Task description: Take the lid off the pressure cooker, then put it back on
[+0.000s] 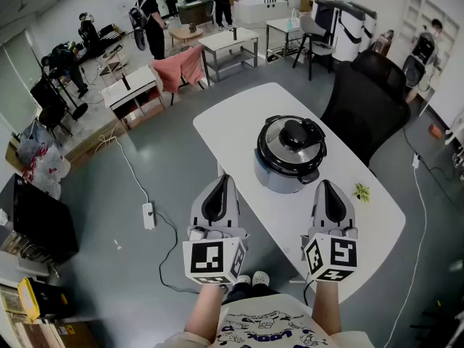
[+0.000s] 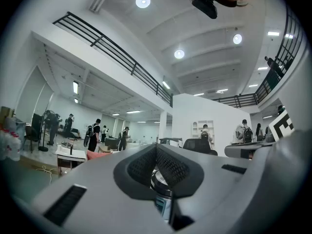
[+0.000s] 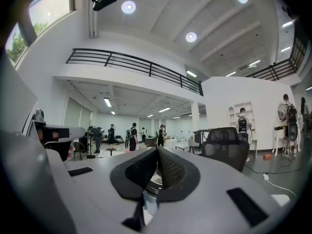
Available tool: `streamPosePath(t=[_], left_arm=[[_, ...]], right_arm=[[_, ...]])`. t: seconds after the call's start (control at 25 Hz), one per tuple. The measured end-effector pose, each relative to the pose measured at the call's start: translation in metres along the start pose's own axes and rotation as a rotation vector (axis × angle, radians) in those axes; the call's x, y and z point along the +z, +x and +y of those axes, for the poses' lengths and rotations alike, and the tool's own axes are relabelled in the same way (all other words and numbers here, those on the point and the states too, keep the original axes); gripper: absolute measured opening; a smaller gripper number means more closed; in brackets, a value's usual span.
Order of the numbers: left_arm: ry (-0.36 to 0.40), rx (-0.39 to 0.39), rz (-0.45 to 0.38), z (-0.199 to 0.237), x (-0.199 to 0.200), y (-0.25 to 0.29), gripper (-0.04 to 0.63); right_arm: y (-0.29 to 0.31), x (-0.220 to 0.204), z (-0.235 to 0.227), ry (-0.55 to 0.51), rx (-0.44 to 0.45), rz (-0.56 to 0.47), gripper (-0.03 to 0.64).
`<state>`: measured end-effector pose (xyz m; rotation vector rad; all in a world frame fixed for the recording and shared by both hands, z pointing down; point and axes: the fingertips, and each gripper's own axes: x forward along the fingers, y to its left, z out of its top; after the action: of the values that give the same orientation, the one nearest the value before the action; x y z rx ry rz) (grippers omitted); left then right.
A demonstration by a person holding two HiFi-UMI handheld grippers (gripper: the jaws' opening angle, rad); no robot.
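A silver pressure cooker (image 1: 288, 158) with its black-handled lid (image 1: 293, 139) on stands in the middle of the white oval table (image 1: 239, 116). My left gripper (image 1: 220, 182) hovers at the table's near left edge, shut and holding nothing. My right gripper (image 1: 325, 187) hangs over the near right part of the table, also shut and empty. Both point level toward the cooker and stay short of it. In the left gripper view the cooker (image 2: 161, 186) peeks out behind the shut jaws; in the right gripper view the lid (image 3: 155, 183) shows below the shut jaws.
A black office chair (image 1: 368, 100) stands behind the table on the right. A small green sprig (image 1: 361, 191) lies on the table to the right. A power strip and cable (image 1: 148, 214) lie on the floor at left. People and desks fill the far room.
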<state>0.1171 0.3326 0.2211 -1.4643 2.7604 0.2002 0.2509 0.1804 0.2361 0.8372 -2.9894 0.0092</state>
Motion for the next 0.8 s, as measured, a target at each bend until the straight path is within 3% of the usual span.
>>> streamPosePath(t=[0.4,0.52,0.68,0.8], left_arm=[[0.004,0.012,0.008,0.001,-0.002,0.006,0.014],[0.006,0.030,0.013,0.004,-0.003,0.012,0.015],[-0.015,0.075,-0.021,0.007,-0.003,0.017,0.163],[-0.017,0.098,-0.038,0.006,-0.003,0.019,0.216]], right_arm=[[0.004,-0.002,-0.008,0.005,-0.005,0.000,0.012],[0.009,-0.001,-0.011,0.008,0.011,0.005,0.075],[0.018,-0.009,-0.014,0.009,0.060,0.030,0.178],[0.024,-0.014,-0.016,0.016,0.091,0.043,0.236]])
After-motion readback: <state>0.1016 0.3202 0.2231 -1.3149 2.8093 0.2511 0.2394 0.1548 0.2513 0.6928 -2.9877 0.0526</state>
